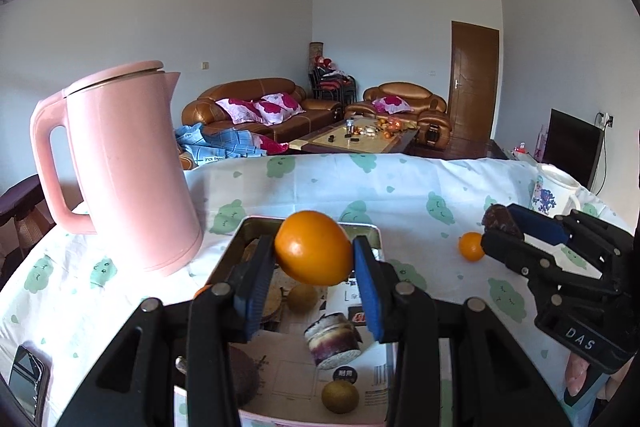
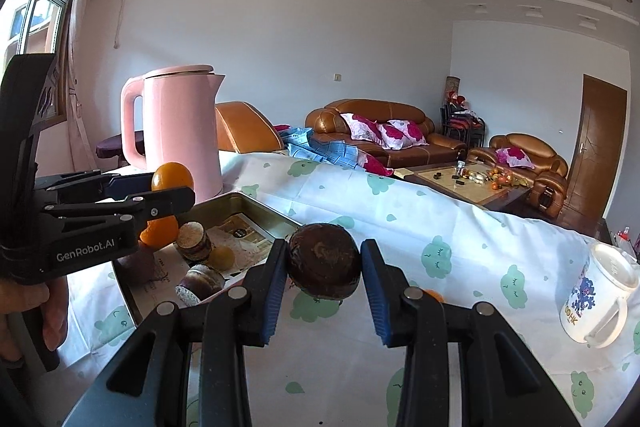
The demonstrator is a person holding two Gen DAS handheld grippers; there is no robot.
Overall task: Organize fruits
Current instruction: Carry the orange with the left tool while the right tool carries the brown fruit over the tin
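In the left wrist view, the left gripper (image 1: 314, 259) is clamped on an orange (image 1: 313, 247), its blue pads pressed to both sides, holding the fruit in the air above the far end of a metal tray (image 1: 362, 227). In the tray lie a small yellow-green fruit (image 1: 340, 395), another pale round fruit (image 1: 303, 298) and a layered purple piece (image 1: 332, 341) on printed paper. A pink kettle (image 1: 128, 167) stands near the table's left edge, just beside the tray's far left corner. A second orange (image 1: 471, 246) rests on the patterned cloth (image 1: 420, 187) right of the tray, and the right gripper (image 1: 505, 223) comes in from the right edge with a dark brown fruit (image 1: 498, 219) between its fingers. In the right wrist view, the right gripper (image 2: 324, 277) is closed on that dark brown fruit (image 2: 323, 261), above the cloth (image 2: 400, 227) just off the tray's (image 2: 256, 203) right rim. At left, the left gripper (image 2: 174, 187) carries the orange (image 2: 172, 177) over the tray, in front of the kettle (image 2: 180, 131). A white mug (image 2: 596, 297) lies near the table's right edge.
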